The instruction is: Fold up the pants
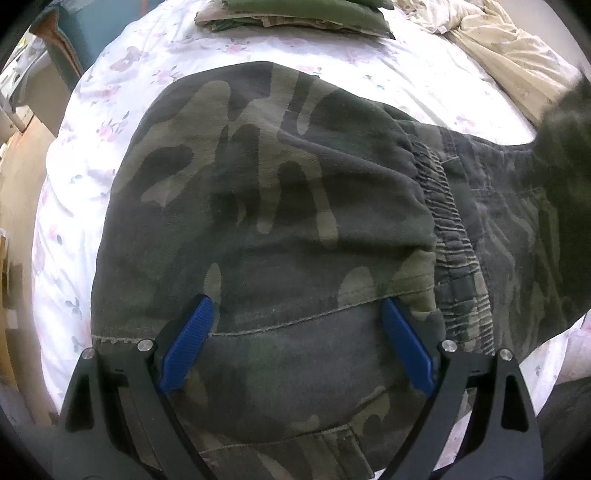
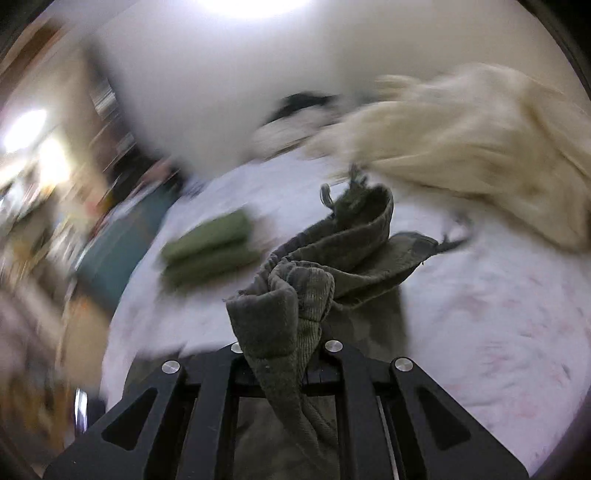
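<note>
Left claw (image 1: 297,308) is hanging wide open just above the pants (image 1: 266,206), blue pads (image 1: 188,343) spread well apart, nothing between them. The pads are sitting over a stitched seam near the near edge of the fabric; contact with the cloth is not clear from this view

Pants are lying on the bed (image 1: 85,177), camo print, bunched into a broad folded mass filling most of the left wrist view. Elastic waistband (image 1: 450,240) is running down the right side of that mass. Further right the fabric is rising off the sheet and blurring out at the frame edge

Right claw (image 2: 282,349) is closed tight on a bunched part of the pants (image 2: 295,295), ribbed elastic fabric sticking up out of the grip and more hanging down below it. The fingertips themselves are hidden by the cloth. The gripped part is raised above the bed (image 2: 480,314). The right wrist view is heavily motion-blurred

Folded green stack (image 1: 295,14) is sitting at the far end of the bed; in the right view it (image 2: 210,247) is showing left of the gripped cloth. Cream pile (image 1: 498,40) is lying far right on the bed, also in the right view (image 2: 461,140), well apart from the pants
</note>
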Motion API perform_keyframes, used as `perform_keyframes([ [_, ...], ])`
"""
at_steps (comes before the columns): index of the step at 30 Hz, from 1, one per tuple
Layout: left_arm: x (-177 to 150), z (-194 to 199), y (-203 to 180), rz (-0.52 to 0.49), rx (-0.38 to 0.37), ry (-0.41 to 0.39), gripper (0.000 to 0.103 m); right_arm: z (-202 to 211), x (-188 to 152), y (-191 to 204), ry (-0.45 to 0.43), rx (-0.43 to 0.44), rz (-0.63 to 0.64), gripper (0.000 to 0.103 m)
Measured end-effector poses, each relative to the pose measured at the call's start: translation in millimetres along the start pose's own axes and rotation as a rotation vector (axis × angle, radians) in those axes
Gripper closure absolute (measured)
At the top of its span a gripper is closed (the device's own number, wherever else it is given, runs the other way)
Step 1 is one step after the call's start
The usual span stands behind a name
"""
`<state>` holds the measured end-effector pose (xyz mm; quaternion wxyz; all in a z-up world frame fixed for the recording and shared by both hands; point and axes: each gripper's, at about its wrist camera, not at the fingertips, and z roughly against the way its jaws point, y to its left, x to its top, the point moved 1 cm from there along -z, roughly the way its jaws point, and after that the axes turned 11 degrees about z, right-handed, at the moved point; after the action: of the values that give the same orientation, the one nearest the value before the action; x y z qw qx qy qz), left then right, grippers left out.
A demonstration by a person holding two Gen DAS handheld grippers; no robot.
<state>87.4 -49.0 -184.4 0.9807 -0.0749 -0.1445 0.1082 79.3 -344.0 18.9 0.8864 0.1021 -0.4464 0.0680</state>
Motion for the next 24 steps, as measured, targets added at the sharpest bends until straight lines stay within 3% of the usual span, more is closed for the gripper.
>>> perform_keyframes([
  [4,-1,1,3,0.012,-0.009,0.004,0.013,-37,-58,80,0.125,0.194,0.132,0.093],
  [6,-2,2,5,0.013,-0.011,0.003,0.013,-59,-96,107,0.258,0.270,0.171,0.092],
  [8,-3,3,7,0.017,-0.015,0.007,0.013,-73,-127,128,0.377,0.239,0.268,0.089],
  [9,-3,3,7,0.020,-0.017,0.009,0.013,-74,-133,131,0.393,0.228,0.298,0.088],
  [16,0,6,9,0.068,-0.028,0.023,0.013,-70,-130,121,0.477,0.254,0.259,0.082],
  [19,5,7,14,0.103,-0.047,0.028,0.013,-59,-128,119,0.513,0.244,0.315,0.069],
  [22,3,6,13,0.104,-0.041,0.028,0.013,-44,-128,119,0.494,0.225,0.304,0.043],
  [24,3,5,10,0.086,-0.027,0.026,0.013,-37,-125,125,0.477,0.277,0.284,0.042],
])
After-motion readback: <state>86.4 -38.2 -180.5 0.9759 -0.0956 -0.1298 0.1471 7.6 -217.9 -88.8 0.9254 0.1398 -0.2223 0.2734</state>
